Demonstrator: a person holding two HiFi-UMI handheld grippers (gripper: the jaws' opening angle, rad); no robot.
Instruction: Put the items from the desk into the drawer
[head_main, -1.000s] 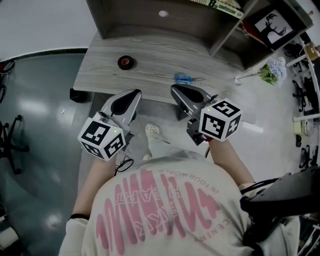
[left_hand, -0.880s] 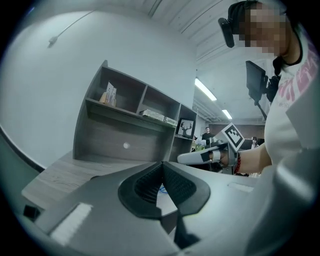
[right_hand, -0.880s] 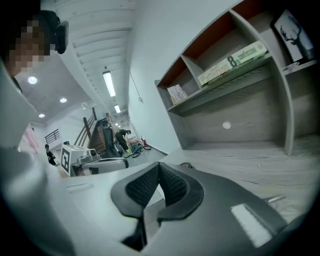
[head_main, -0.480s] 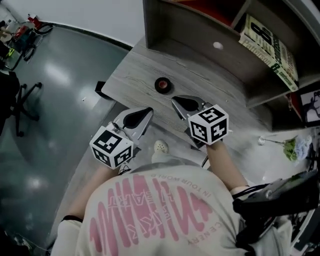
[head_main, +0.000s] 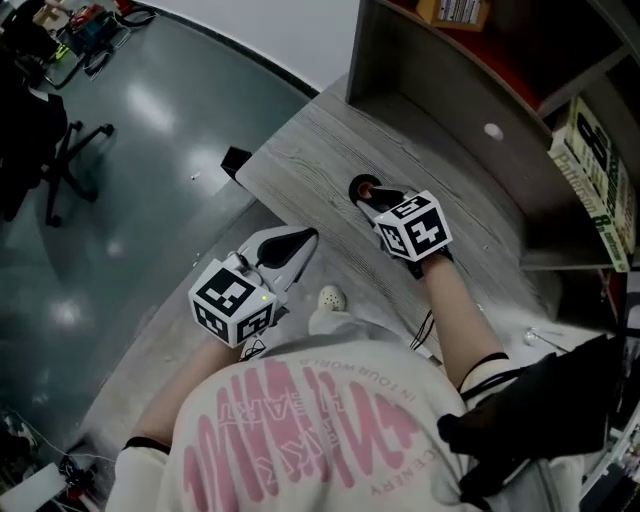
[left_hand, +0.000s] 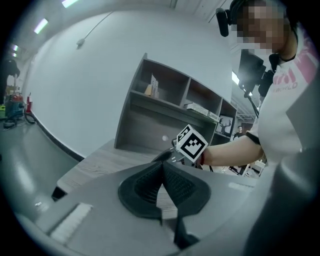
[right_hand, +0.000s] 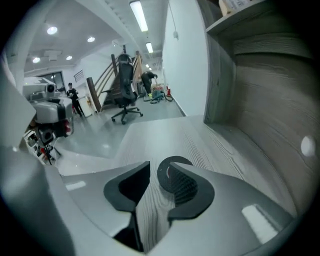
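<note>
Head view: my right gripper (head_main: 372, 197) is down on the desk (head_main: 300, 150), a grey slab w/ a streaky wood-grain finish and a square front edge. Its tips are right at the tape roll (head_main: 358, 186), a small black ring lying flat near that edge; the gripper covers part of it. My left gripper (head_main: 303, 238) is off the desk edge, above the glossy grey floor (head_main: 150, 200), well apart from the roll.

Right gripper view: the right gripper (right_hand: 159, 167) has jaws apart, abt half wide, and they have just been opening. Only bare wood grain shows in the gap. The tape roll (right_hand: 175, 160) sits at the tip of the ribbed black pad on the pic's right, partly behind it, not clamped. The hutch (right_hand: 260, 75) on the right is the same grey laminate.

Left gripper view: the left gripper (left_hand: 162, 167) has its ribbed black pads meeting at the tips, closed on nothing. The right gripper's marker cube (left_hand: 191, 143) shows beyond them.
</note>
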